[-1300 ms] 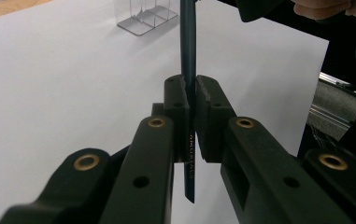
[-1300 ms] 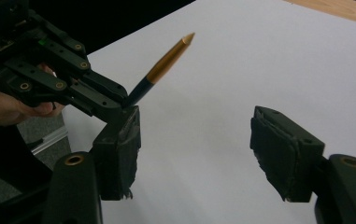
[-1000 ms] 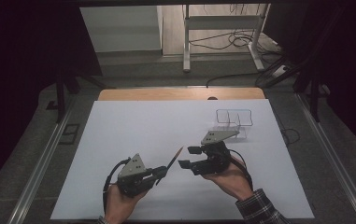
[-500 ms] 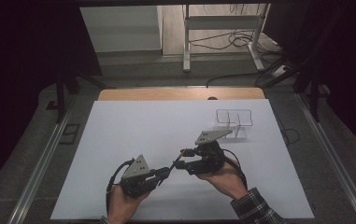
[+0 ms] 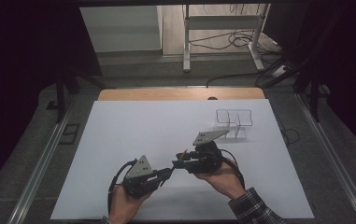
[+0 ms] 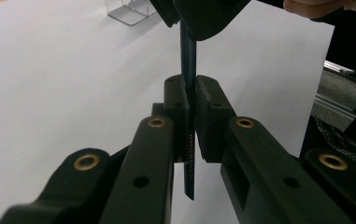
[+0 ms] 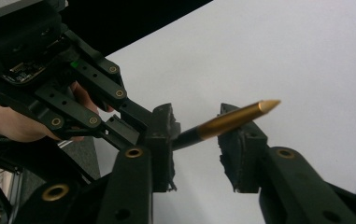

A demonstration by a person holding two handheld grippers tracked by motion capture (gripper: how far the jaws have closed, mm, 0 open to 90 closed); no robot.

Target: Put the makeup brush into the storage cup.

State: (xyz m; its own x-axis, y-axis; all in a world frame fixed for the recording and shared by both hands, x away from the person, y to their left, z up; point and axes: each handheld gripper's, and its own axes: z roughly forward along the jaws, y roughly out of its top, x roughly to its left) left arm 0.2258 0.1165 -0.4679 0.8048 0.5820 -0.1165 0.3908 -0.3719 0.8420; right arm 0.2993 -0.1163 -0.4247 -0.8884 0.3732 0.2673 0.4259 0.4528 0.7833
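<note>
A dark pen (image 6: pixel 188 56) with a gold pointed tip (image 7: pixel 241 115) is clamped upright in my left gripper (image 6: pixel 189 88), which is shut on its barrel. In the high view that gripper (image 5: pixel 167 172) sits low on the white sheet and the pen (image 5: pixel 179 158) slants up to the right. My right gripper (image 5: pixel 181 164) faces it from the right. Its jaws (image 7: pixel 196 128) have just been closing with the pen's gold end between them. A gap still shows on both sides of the pen, so the pads do not press it.
A clear acrylic holder (image 5: pixel 234 122) with compartments stands on the white sheet (image 5: pixel 133 126) behind my right gripper. A wooden strip (image 5: pixel 180 94) borders the far edge. Metal rails (image 5: pixel 40 163) run along both sides of the table.
My right gripper has shifted left onto the pen's tip end, and its jaws have narrowed around it. The left gripper has kept still with the pen.
</note>
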